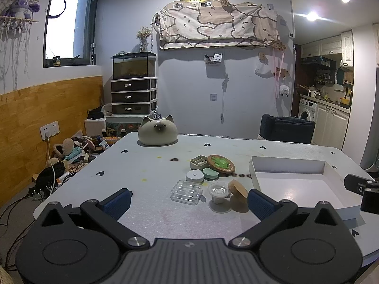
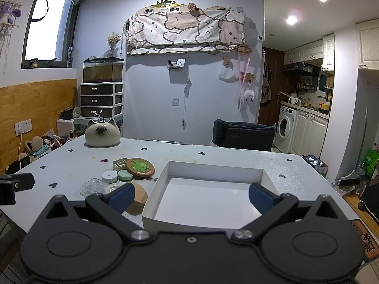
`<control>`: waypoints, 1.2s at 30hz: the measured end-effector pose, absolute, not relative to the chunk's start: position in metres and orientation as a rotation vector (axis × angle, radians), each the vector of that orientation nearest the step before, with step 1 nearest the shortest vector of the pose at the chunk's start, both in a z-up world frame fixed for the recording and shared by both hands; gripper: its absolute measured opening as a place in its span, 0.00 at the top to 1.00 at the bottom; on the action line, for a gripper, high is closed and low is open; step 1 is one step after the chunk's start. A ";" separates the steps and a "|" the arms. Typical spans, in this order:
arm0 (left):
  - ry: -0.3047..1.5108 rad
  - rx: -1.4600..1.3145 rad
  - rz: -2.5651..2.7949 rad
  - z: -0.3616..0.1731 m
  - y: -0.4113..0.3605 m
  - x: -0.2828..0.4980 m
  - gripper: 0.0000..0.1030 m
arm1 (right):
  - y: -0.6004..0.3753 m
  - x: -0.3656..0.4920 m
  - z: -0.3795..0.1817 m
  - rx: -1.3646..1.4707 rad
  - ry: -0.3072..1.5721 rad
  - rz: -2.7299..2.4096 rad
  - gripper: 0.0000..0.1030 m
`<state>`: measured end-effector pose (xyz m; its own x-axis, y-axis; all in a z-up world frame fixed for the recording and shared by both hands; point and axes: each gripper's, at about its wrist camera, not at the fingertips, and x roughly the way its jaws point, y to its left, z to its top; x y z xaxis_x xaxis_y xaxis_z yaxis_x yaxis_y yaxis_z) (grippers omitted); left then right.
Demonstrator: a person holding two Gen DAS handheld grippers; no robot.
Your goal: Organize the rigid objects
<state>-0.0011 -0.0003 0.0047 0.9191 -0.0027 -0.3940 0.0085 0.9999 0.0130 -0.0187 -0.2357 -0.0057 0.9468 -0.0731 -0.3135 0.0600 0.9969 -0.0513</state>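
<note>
1. While both tools hover low over the near table (image 1: 146,163) edge, each stands wide open and holds nothing: left gripper (image 1: 188,200), right gripper (image 2: 189,197).
2. Task items sit in a tight cluster ahead of the left gripper, slightly right of its centreline: clear case (image 1: 186,192), funnel (image 1: 218,193), cork lid (image 1: 237,188), white disc (image 1: 194,176), green disc (image 1: 210,174), frog coaster (image 1: 221,163), grey box (image 1: 199,161).
3. Directly ahead of the right gripper lies the white tray (image 2: 214,168), empty; the cluster is to its left.
4. Judgement: no item is sorted yet; the first pick is pending.
5. Risk: items touch or overlap. The cork lid leans against the funnel, so closing on either could topple the other.
6. Risk: the coaster rests tilted on the grey box; nudging the box could slide it off.
7. Risk: flat discs offer little height; fingers may scrape the table and skid them away.
8. Risk: the grippers are near each other; reaching together could cause contact.
</note>
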 end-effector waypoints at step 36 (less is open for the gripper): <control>0.413 0.010 -0.013 0.005 -0.010 0.000 0.00 | -0.246 -0.020 -0.010 -0.020 0.325 -0.072 0.00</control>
<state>-0.0004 -0.0104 0.0048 0.9159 -0.0103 -0.4012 0.0143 0.9999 0.0071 -0.0203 -0.2464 -0.0099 0.9453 -0.0735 -0.3179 0.0671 0.9973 -0.0312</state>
